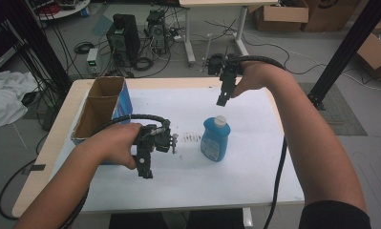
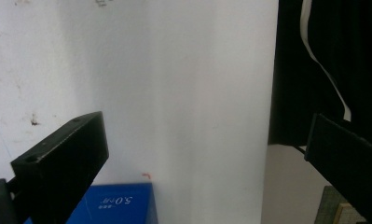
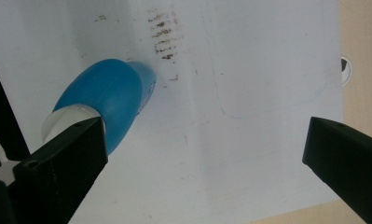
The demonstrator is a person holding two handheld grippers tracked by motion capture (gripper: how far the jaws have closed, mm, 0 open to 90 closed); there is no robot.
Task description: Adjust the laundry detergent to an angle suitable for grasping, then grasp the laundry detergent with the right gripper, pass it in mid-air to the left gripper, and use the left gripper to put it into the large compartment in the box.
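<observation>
A blue bottle (image 1: 215,140) with a white cap (image 1: 220,121) stands upright near the middle of the white mat (image 1: 255,157). My right gripper (image 1: 222,98) hangs above and just behind it, pointing down. In the right gripper view its jaws (image 3: 202,158) stand wide open with nothing between them, and the bottle (image 3: 111,95) lies to the left of the gap. My left gripper (image 1: 145,167) is low over the mat, left of the bottle and next to the box. Its jaws (image 2: 202,154) are open and empty over bare mat.
An open cardboard box (image 1: 101,106) with a blue side (image 2: 113,203) stands at the table's left. Brown smear marks (image 1: 192,138) (image 3: 162,35) stain the mat left of the bottle. The wooden table edge (image 1: 40,162) frames the mat. Computers, cables and boxes sit on the floor beyond.
</observation>
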